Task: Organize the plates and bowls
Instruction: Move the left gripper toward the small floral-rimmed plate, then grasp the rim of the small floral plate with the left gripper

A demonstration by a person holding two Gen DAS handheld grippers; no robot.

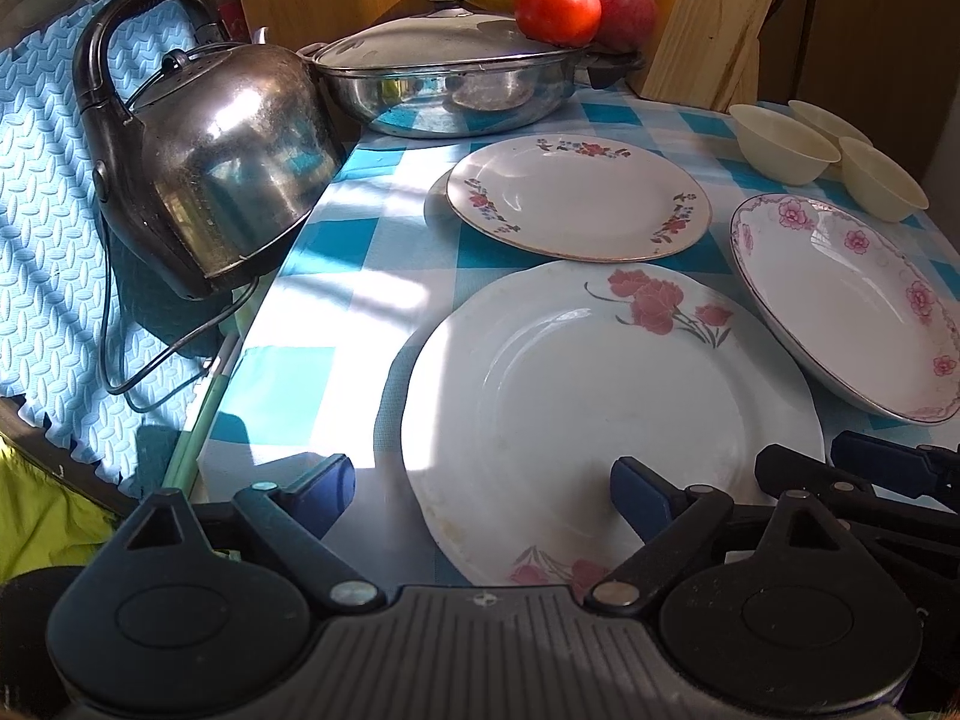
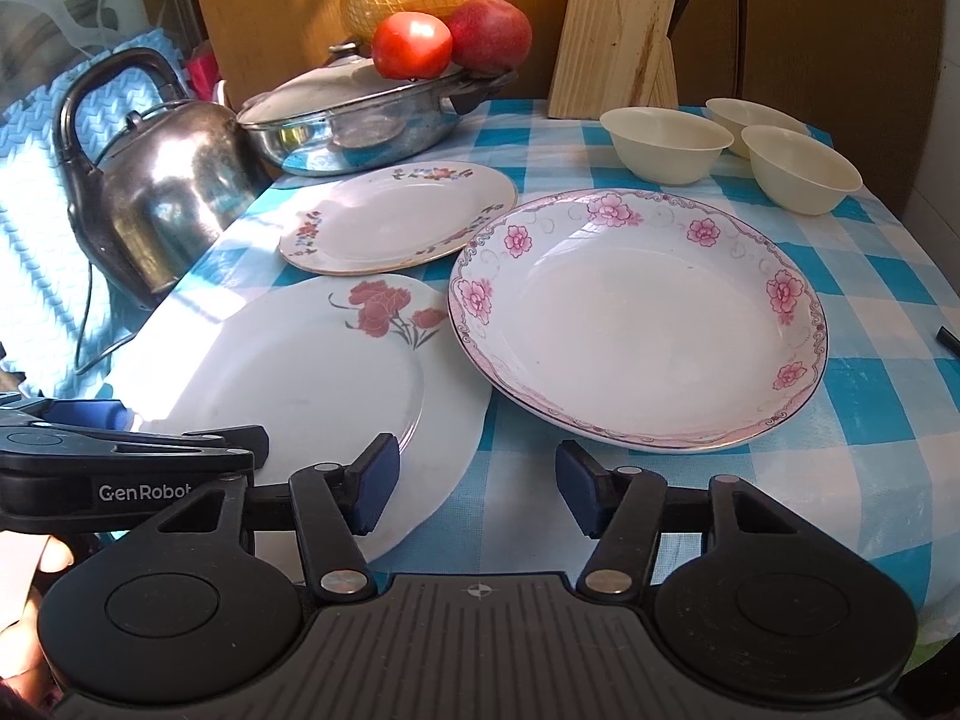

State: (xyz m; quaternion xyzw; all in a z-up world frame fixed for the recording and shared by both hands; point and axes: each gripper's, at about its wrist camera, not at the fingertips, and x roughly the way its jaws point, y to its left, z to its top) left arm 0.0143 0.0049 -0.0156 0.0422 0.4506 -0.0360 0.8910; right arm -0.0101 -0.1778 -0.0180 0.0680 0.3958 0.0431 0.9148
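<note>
White plate [image 1: 600, 420] with red flowers lies between the wide-open left gripper [image 1: 483, 495] fingers, untouched, placed for lifting. Right view: right gripper [image 2: 477, 495] half-open, empty, straddling that plate's rim; pink-flowered dish [image 2: 648, 324] just ahead, bowls [image 2: 666, 144] beyond.

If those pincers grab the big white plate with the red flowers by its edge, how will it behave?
The red-flower plate looks like glazed ceramic, so probably stiff, rather heavy and breakable if dropped. Its glossy, sunlit surface suggests the thin rim may slip between the pads. It lies flat on the checked cloth, so a push would likely slide it, perhaps bunching the cloth, not tip it.
</note>
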